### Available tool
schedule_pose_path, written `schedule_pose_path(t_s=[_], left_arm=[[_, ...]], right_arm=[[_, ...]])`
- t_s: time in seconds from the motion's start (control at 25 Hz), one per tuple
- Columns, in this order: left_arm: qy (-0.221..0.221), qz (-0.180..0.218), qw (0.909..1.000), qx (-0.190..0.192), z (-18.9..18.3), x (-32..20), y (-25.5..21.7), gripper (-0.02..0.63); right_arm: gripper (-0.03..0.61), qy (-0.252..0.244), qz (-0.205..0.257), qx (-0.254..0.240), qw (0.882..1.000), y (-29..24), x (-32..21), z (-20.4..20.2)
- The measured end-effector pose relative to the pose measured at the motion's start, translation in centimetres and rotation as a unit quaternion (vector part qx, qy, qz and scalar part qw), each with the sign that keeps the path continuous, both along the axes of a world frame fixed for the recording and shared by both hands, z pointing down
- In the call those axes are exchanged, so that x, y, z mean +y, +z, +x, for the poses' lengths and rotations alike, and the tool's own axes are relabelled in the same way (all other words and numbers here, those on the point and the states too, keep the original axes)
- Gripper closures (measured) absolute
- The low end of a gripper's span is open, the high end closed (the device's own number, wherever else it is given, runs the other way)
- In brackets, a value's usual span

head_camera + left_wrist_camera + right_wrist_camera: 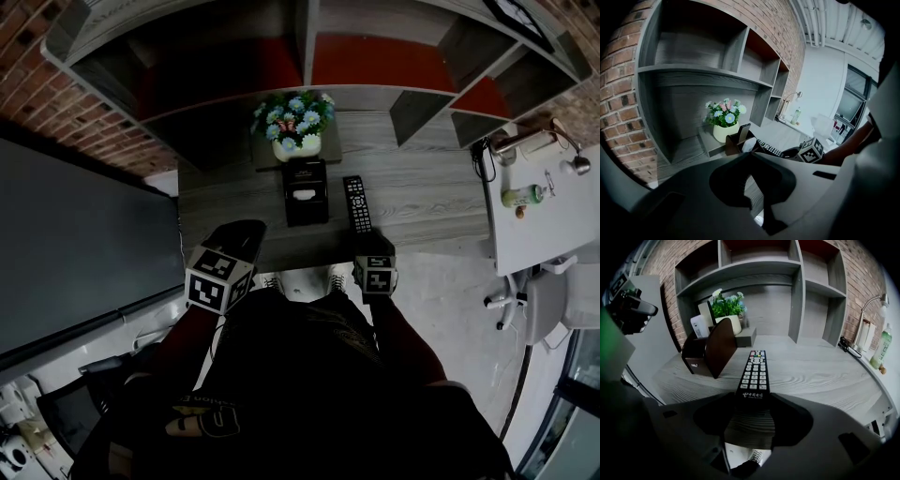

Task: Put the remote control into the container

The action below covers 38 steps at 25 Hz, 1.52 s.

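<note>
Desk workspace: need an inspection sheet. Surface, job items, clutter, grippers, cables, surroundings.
Surface: grey wood-grain desk.
Job's things: remote control lies flat on the desk, right of the dark container, not yet inside.
Clutter: flower pot behind the container.
Grippers: right gripper open, the remote's near end between its jaws, not gripped; left gripper shut, empty.
Cables: black cable at the desk's right end.
Surroundings: shelf unit, brick wall, white side table with a green bottle.
</note>
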<state>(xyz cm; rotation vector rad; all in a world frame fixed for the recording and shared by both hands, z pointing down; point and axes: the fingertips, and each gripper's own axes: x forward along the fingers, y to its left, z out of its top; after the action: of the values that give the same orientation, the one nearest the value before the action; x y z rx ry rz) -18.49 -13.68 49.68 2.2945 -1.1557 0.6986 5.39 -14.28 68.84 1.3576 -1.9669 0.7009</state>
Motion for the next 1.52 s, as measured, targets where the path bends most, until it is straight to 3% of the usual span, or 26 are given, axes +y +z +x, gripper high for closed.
schedule_pose_path(t_s=[0.36,0.8,1.2,1.52], left_arm=[[-0.004,0.012,0.9997,0.021,0.5,-1.1,0.0,0.607],[-0.003,0.027,0.9988,0.041,1.1,-2.6,-1.1,0.607],[-0.013,0.037,0.998,0.049,0.6,-3.7,-1.3,0.607],[-0.018,0.039,0.9971,0.063,0.0,-3.3,-1.5,0.607]], right_arm=[[0.335,0.012,0.029,-0.086,0.996,-8.4,-2.3,0.9],[0.339,-0.011,0.061,-0.08,0.995,-15.5,-3.9,0.8],[0.339,-0.076,0.031,-0.114,0.99,-22.9,-0.8,-3.0],[0.339,-0.107,0.001,-0.146,0.983,-22.3,-1.0,-8.3]])
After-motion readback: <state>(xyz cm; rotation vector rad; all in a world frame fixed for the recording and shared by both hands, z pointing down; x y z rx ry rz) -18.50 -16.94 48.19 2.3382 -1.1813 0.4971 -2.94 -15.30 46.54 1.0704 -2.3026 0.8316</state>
